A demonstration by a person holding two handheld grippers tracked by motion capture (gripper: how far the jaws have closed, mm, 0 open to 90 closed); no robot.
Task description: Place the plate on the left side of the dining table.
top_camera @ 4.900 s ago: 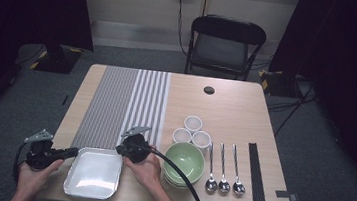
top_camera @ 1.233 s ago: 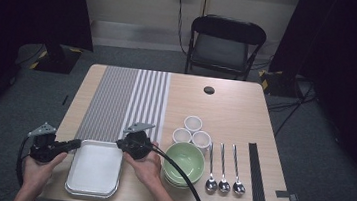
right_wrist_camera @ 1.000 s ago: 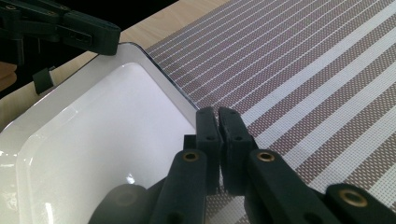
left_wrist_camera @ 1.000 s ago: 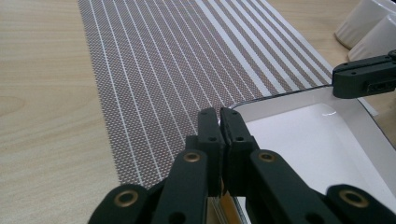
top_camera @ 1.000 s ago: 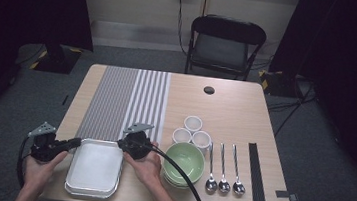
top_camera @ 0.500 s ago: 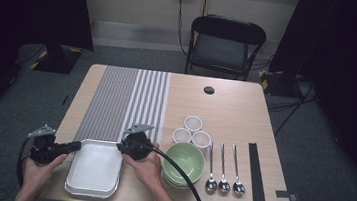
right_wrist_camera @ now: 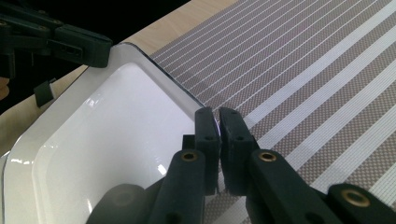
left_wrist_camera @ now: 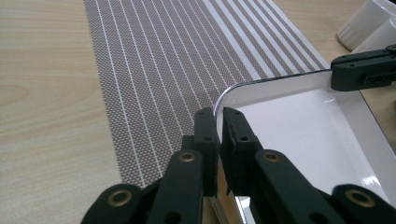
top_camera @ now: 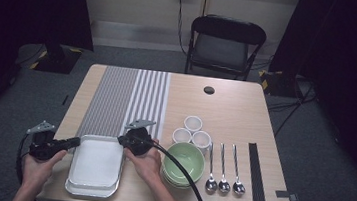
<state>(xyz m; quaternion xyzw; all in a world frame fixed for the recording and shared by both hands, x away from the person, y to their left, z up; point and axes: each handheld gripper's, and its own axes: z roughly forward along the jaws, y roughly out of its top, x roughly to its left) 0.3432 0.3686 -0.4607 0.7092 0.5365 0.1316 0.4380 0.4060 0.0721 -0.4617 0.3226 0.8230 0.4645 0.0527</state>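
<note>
A white tray (top_camera: 95, 164) is seen at the lower left of the high view, its far end overlapping the striped mat (top_camera: 128, 100). Its left rim is pinched by the left gripper (top_camera: 74, 142), and its right rim is clamped by the right gripper (top_camera: 123, 141).
</note>
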